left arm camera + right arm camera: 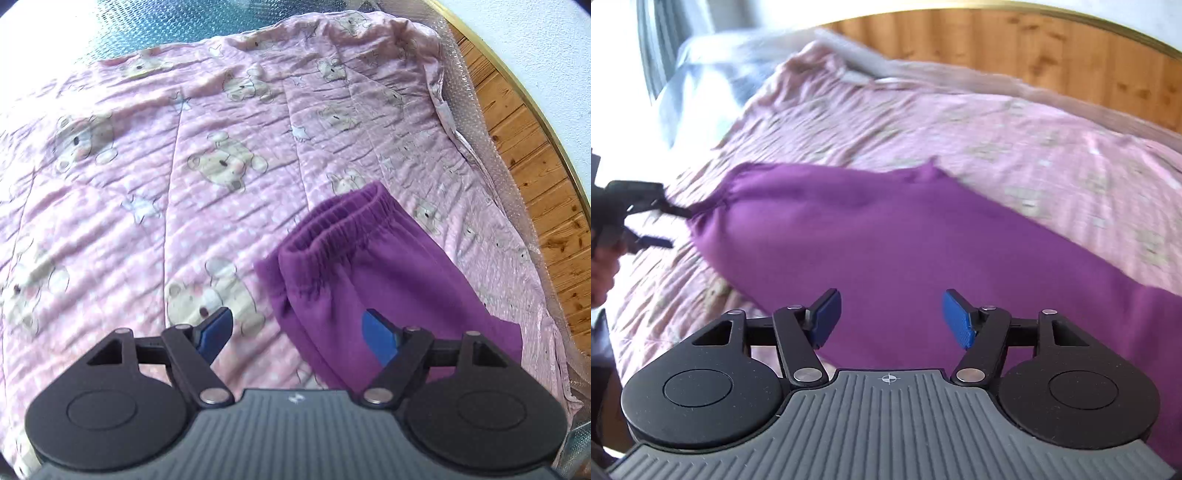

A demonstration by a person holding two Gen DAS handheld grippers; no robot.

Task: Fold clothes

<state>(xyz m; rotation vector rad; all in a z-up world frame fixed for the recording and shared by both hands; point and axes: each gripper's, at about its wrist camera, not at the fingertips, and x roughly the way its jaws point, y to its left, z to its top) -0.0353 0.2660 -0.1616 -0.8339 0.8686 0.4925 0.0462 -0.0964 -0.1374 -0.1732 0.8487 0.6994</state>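
Purple trousers (886, 236) lie on a pink bear-print quilt (166, 155). In the left wrist view their elastic waistband (343, 218) points away from me and the cloth (369, 280) runs back under the gripper. My left gripper (299, 332) is open and empty, hovering just above the waistband end, its right blue pad over the cloth. It also shows in the right wrist view (661, 225), open at the left end of the trousers. My right gripper (890, 319) is open and empty over the middle of the trousers. The right wrist view is blurred.
The quilt (1015, 140) covers a bed. A wooden wall panel (535, 177) with a brass edge runs along the bed's right side and shows behind the bed in the right wrist view (1034, 48). Bubble-wrap sheeting (476, 122) lines the quilt's edge. A bright window is at the left.
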